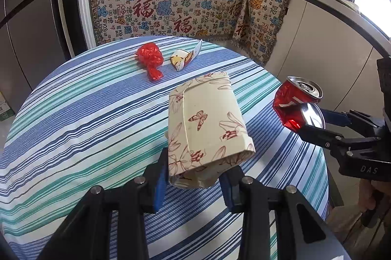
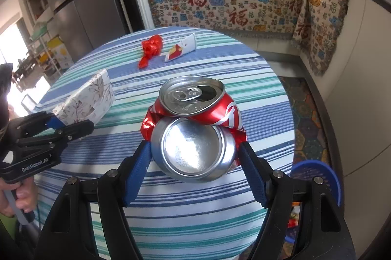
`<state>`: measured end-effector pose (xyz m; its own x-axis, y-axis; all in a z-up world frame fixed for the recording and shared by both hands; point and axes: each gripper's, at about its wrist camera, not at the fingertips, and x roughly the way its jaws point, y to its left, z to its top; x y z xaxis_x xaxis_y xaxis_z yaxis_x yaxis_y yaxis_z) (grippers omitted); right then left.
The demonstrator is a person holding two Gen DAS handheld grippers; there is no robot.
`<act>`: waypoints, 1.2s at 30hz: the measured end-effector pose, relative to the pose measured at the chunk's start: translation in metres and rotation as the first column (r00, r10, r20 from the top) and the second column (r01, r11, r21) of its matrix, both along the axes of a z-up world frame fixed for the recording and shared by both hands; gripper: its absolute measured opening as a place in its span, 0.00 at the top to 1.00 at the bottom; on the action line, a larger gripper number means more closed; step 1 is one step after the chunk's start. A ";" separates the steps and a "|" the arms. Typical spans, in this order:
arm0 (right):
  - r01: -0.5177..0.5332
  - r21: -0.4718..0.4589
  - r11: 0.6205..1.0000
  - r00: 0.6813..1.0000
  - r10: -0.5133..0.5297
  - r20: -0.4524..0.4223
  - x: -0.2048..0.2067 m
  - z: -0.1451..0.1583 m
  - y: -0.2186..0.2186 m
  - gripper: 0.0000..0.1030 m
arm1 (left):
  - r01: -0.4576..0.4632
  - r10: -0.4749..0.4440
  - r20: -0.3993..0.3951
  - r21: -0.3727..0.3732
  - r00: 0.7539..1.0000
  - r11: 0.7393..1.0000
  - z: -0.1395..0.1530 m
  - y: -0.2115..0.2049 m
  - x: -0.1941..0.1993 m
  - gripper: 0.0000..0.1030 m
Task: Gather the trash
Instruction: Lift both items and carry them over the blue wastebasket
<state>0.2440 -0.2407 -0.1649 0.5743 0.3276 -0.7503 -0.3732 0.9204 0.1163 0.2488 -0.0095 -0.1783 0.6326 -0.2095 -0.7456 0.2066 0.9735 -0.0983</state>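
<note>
We had two pieces of trash in hand. The left tool was clamped on a flattened paper cup printed with butterflies, and the right tool was clamped on a crushed red can; both were held above the striped bench. A crumpled red wrapper and a torn white packet lay side by side at the bench's far edge, so we judged the job about half done (neither held piece was binned yet). Only the right wrist view showed a blue basket on the floor beside the bench, probably the bin.
</note>
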 end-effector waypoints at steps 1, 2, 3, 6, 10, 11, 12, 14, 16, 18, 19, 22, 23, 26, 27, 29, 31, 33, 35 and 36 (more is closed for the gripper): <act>0.000 0.000 1.000 1.000 0.000 0.000 0.000 0.000 0.000 0.28 | 0.000 0.000 -0.001 0.000 1.000 1.000 0.000 0.000 0.000 0.64; 0.000 0.000 1.000 1.000 0.000 0.000 0.000 0.000 0.000 0.28 | -0.001 0.001 -0.002 0.000 1.000 1.000 0.000 0.000 0.001 0.64; 0.000 0.000 1.000 1.000 0.000 0.000 0.000 0.000 0.000 0.28 | -0.002 0.002 -0.003 0.002 1.000 1.000 -0.001 0.001 0.001 0.64; -0.002 -0.001 1.000 1.000 0.002 -0.001 0.001 0.000 0.000 0.28 | -0.007 0.007 -0.007 -0.001 1.000 1.000 -0.002 0.002 0.001 0.64; 0.001 0.001 1.000 1.000 -0.001 -0.002 0.001 0.000 0.000 0.28 | -0.003 0.003 -0.012 -0.001 1.000 1.000 -0.003 0.002 0.001 0.64; 0.000 0.002 1.000 1.000 0.000 -0.004 0.001 0.000 -0.001 0.28 | -0.003 0.003 -0.014 -0.003 1.000 1.000 -0.004 0.002 0.001 0.64; 0.001 0.003 1.000 1.000 -0.001 -0.004 0.001 0.000 -0.001 0.28 | -0.003 0.003 -0.017 -0.007 1.000 1.000 -0.004 0.002 0.002 0.64; 0.002 0.005 1.000 1.000 -0.002 -0.004 0.001 0.000 -0.003 0.28 | -0.004 0.004 -0.025 -0.018 1.000 1.000 -0.006 0.002 0.003 0.64; 0.010 0.014 1.000 1.000 -0.010 -0.003 0.002 0.002 -0.007 0.28 | 0.001 -0.001 -0.030 -0.026 1.000 1.000 -0.006 0.000 0.004 0.64; 0.027 0.036 0.999 1.000 -0.027 -0.006 0.003 0.004 -0.016 0.28 | 0.013 -0.014 -0.027 -0.028 1.000 1.000 -0.002 -0.007 0.004 0.64; 0.039 0.046 0.998 0.999 -0.038 -0.006 0.004 0.006 -0.022 0.28 | 0.022 -0.023 -0.026 -0.031 0.999 0.999 -0.001 -0.012 0.004 0.64; 0.087 0.069 0.994 0.996 -0.087 -0.001 0.005 0.013 -0.053 0.28 | 0.074 -0.075 -0.015 -0.040 0.997 0.996 0.007 -0.037 0.004 0.64; 0.108 0.068 0.992 0.994 -0.108 -0.001 0.005 0.015 -0.068 0.28 | 0.093 -0.093 -0.011 -0.040 0.996 0.995 0.009 -0.047 0.004 0.64; 0.174 0.047 0.984 0.985 -0.174 0.000 0.006 0.016 -0.113 0.28 | 0.165 -0.166 -0.010 -0.058 0.986 0.985 0.013 -0.087 0.005 0.64; 0.196 0.038 0.980 0.981 -0.196 -0.005 0.006 0.015 -0.128 0.28 | 0.189 -0.190 -0.012 -0.066 0.982 0.980 0.013 -0.103 0.006 0.64; 0.242 0.026 0.970 0.970 -0.242 -0.019 0.005 0.011 -0.161 0.28 | 0.237 -0.240 -0.019 -0.081 0.971 0.968 0.012 -0.136 0.007 0.64; 0.283 0.018 0.959 0.959 -0.283 -0.034 0.004 0.005 -0.191 0.28 | 0.284 -0.287 -0.024 -0.089 0.958 0.955 0.011 -0.168 0.007 0.64; 0.317 0.013 0.948 0.947 -0.316 -0.055 0.003 -0.003 -0.218 0.28 | 0.331 -0.335 -0.031 -0.095 0.942 0.939 0.009 -0.199 0.007 0.64; 0.350 0.016 0.937 0.934 -0.347 -0.079 0.004 -0.011 -0.243 0.28 | 0.365 -0.371 -0.045 -0.094 0.928 0.926 0.004 -0.231 0.008 0.64; 0.364 0.019 0.931 0.928 -0.361 -0.095 0.006 -0.016 -0.255 0.28 | 0.381 -0.387 -0.058 -0.097 0.920 0.919 -0.001 -0.249 0.010 0.64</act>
<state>0.2500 -0.4956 -0.1808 0.5906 0.1368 -0.7953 -0.0017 0.9857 0.1683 0.2588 -0.2585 -0.1793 0.4343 -0.4875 -0.7575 0.5520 0.8085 -0.2039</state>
